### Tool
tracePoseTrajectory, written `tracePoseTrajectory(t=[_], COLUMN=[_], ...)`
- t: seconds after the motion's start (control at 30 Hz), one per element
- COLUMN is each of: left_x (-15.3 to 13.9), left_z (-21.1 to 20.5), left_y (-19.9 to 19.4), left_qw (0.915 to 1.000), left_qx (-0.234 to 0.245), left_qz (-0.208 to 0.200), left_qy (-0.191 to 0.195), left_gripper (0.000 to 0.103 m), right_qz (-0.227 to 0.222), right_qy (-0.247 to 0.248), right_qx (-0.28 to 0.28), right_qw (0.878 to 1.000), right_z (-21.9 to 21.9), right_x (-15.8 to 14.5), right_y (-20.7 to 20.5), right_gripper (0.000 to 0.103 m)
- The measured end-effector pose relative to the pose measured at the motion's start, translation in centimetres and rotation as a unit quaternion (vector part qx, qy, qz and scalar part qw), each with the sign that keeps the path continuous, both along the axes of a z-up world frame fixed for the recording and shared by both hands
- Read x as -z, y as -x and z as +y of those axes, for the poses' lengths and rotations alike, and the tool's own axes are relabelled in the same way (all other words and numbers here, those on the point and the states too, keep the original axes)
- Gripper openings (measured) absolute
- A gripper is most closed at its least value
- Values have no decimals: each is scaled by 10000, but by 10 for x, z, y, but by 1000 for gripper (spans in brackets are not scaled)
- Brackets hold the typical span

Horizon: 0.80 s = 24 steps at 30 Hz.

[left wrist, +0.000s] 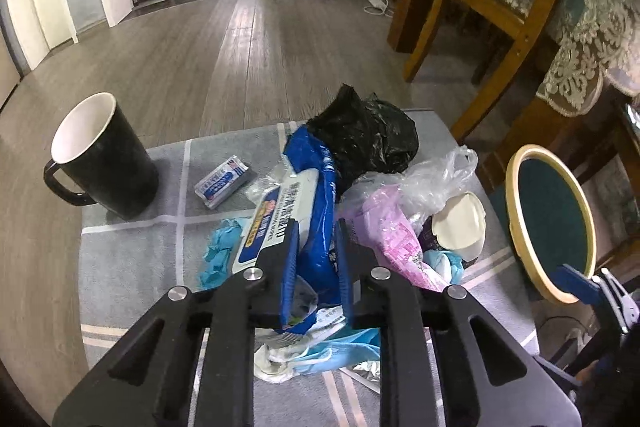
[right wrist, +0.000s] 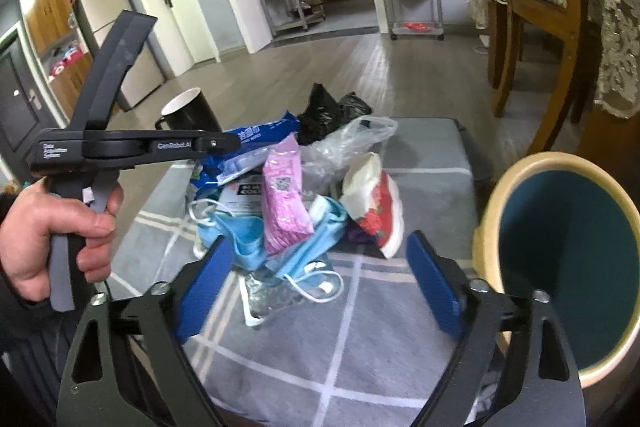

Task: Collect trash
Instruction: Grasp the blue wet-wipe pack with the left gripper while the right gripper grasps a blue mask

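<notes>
A pile of trash lies on a grey cushioned stool. My left gripper is shut on a blue wet-wipes pack, its blue pads pressing both sides of the pack's near end. Around the pack are a black bag, a clear plastic bag, a pink packet, a paper cup and a blue glove. My right gripper is open, its pads on either side of the blue face masks without touching them. The pink packet and a red-and-white wrapper lie just beyond.
A round bin with a cream rim and teal inside stands at the stool's right. A black mug and a small tissue pack sit at the stool's far left. Wooden chair legs and a lace tablecloth are behind right. A person's hand grips the left handle.
</notes>
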<state>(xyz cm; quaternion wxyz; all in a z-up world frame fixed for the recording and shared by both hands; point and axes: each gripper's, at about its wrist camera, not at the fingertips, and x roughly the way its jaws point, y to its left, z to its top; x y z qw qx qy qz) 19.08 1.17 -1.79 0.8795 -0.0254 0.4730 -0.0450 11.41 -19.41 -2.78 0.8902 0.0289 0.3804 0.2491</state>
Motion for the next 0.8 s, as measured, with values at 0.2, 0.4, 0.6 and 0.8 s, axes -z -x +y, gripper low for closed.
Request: tracePoseTrajectory(t=[0.2, 0.4, 0.6, 0.8], left_x=[-8, -16, -17, -15], left_z=[19, 44, 68, 82], left_y=[11, 31, 57, 76], left_qw=[9997, 9981, 9948, 9918], left_qx=[-124, -309, -569, -751], left_qz=[-164, -379, -497, -604], left_qy=[165, 369, 683, 842], left_gripper=[14, 13, 13, 13], right_qz=[133, 183, 291, 336], right_qy=[176, 255, 306, 655], right_qx=[-280, -596, -913, -999], right_qw=[9994, 9977, 9949, 9923], right_z=[23, 47, 78, 105], right_x=[8, 14, 20, 34], right_y=[-11, -2, 2, -4], right_gripper=[66, 65, 64, 61])
